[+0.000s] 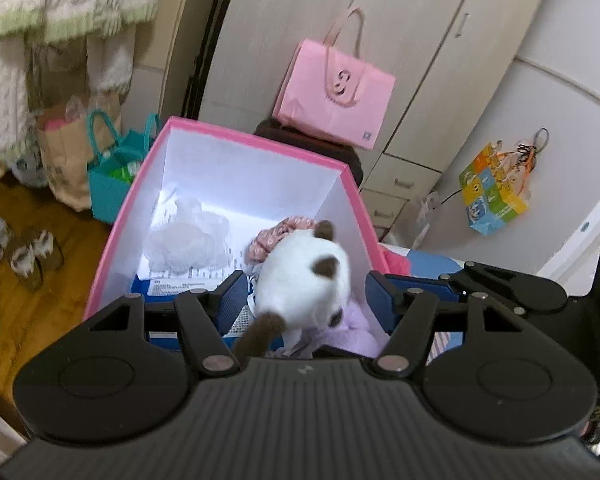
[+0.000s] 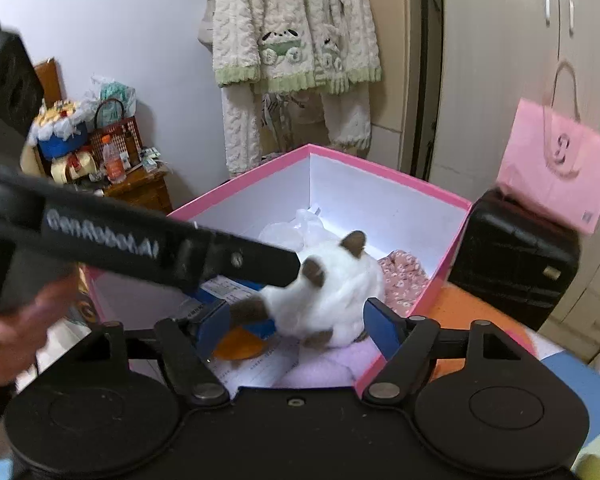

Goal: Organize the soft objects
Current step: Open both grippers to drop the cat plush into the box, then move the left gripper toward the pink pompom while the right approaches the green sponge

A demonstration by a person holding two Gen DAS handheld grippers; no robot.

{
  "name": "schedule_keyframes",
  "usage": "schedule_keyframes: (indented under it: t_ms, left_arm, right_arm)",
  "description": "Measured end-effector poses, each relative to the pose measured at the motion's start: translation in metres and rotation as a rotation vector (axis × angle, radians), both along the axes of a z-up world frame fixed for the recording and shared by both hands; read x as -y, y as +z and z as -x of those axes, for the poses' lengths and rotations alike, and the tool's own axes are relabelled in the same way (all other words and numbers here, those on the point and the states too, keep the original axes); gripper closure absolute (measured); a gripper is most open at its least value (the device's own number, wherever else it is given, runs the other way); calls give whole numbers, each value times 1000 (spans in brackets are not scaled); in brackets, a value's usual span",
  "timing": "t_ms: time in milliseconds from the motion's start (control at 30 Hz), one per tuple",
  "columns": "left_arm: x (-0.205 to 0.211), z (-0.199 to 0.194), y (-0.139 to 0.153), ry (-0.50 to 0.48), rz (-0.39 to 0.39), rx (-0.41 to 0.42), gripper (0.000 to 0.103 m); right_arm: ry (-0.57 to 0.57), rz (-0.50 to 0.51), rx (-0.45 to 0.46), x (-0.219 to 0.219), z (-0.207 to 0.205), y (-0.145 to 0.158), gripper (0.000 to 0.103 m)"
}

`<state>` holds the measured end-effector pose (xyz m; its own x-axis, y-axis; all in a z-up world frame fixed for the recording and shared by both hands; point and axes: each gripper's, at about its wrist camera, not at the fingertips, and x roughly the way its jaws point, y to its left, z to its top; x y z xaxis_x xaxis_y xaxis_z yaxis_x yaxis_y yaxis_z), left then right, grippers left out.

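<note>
A white plush cat [image 1: 304,276] with brown ears and tail lies blurred inside the pink box [image 1: 256,142], on a lilac cloth [image 1: 352,330]. My left gripper [image 1: 306,294] is open, its blue pads on either side of the cat and apart from it. In the right wrist view the cat [image 2: 336,292] sits in the pink box [image 2: 384,170] between the open blue pads of my right gripper [image 2: 296,326]. The left gripper's black body [image 2: 140,240] crosses that view over the box. A floral pink cloth [image 2: 404,274] and a clear plastic bag [image 1: 184,236] also lie in the box.
A pink paper bag [image 1: 336,96] hangs on the wardrobe behind the box. A black case [image 2: 512,256] stands right of the box. A teal bag [image 1: 112,176] and slippers [image 1: 24,252] sit on the wooden floor at left. Fleece clothes [image 2: 296,48] hang on the wall.
</note>
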<state>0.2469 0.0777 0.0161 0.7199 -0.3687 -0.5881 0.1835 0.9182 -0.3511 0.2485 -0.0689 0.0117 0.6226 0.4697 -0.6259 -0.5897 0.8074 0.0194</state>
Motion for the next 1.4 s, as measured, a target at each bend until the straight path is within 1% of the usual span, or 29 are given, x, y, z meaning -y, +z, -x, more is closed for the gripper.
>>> schedule_keyframes:
  t_ms: [133,333,467,700,900,1033,1133,1267,1400]
  left_arm:
    - [4,20,10,0,-58,27,39]
    - [8,54,28,-23,-98,68,37]
    - [11,81,40,-42,-141,107,37]
    - [16,120,56,-112,-157,123,35]
    - [24,149,69,-145,-176,182,34]
    - [36,166,75,-185,-203,218,34]
    - [50,175,76,-230,-230,242,34]
    - [73,182,72,-294,-254,243,34]
    - [97,181,63,-360,-247,223,34]
  right_arm:
    - [8,30,25,1,16,8,24]
    - [15,55,73,6,47,24,23]
    - [20,61,98,10,69,36,22]
    - [19,66,121,22,103,51,21]
    - [3,88,145,34,127,59,21]
    - [-11,71,153,50,143,61,21]
    - [-46,61,164,70,158,59,21]
    - [-108,40,171,101,174,57,21]
    - [-180,20,167,135,183,49,21]
